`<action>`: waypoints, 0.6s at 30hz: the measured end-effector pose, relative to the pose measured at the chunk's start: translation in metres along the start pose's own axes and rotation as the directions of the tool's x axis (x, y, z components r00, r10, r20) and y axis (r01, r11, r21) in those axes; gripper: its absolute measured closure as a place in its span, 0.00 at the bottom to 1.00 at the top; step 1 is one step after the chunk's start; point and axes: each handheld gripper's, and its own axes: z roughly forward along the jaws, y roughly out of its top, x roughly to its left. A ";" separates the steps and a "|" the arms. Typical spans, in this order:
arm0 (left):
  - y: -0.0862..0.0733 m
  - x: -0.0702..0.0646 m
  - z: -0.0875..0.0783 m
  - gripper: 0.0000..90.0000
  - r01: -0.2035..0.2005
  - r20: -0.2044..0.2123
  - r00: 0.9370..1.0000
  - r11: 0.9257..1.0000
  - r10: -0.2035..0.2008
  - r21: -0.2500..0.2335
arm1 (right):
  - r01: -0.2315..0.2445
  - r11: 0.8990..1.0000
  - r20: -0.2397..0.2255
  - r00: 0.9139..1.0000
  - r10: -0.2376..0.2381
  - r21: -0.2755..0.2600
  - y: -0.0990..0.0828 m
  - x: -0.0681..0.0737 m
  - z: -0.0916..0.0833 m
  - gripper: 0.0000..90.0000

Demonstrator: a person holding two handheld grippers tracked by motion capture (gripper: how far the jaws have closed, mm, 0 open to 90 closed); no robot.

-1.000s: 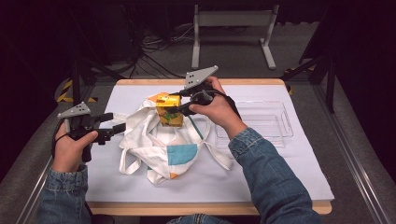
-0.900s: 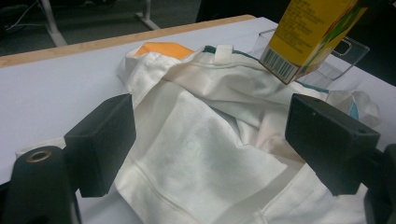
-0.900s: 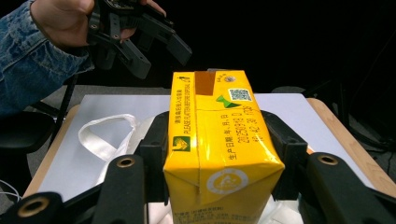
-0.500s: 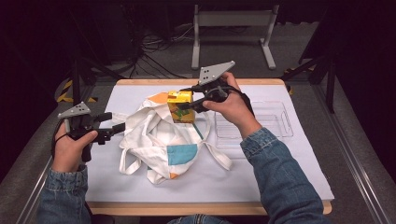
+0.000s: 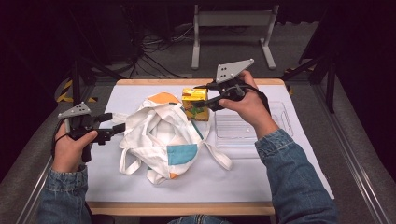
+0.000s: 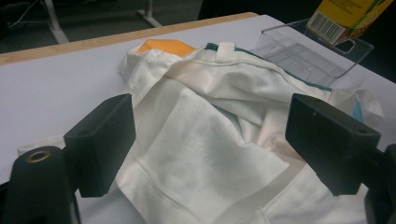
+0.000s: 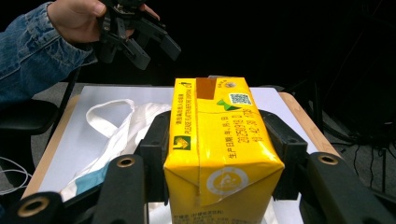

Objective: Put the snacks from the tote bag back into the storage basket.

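Observation:
A yellow drink carton (image 5: 192,110) hangs upright above the far edge of the white cloth bag (image 5: 159,135), with my right gripper (image 5: 203,95) shut on its two sides. In the right gripper view the carton (image 7: 219,149) is clamped between both black jaws of that gripper (image 7: 219,140). My left gripper (image 5: 114,123) rests at the bag's left edge, its jaws wide apart. In the left gripper view the crumpled bag (image 6: 224,84) lies beyond and under this open gripper (image 6: 212,133), and no pad presses on the cloth.
A clear plastic tray (image 5: 247,126) sits on the white mat (image 5: 243,177) right of the bag, under my right hand. The bag's straps trail toward the near side. The wooden table edge (image 5: 154,82) runs along the back. Dark floor and stands surround the table.
My right gripper has carried the carton to the right and a little upward, away from the bag's opening toward the tray. The left hand has stayed still.

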 end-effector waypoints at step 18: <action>0.000 0.000 0.001 0.18 -0.003 -0.001 1.000 1.000 0.003 0.002 | -0.022 1.000 0.049 0.999 0.022 0.002 -0.015 -0.004 -0.044 0.56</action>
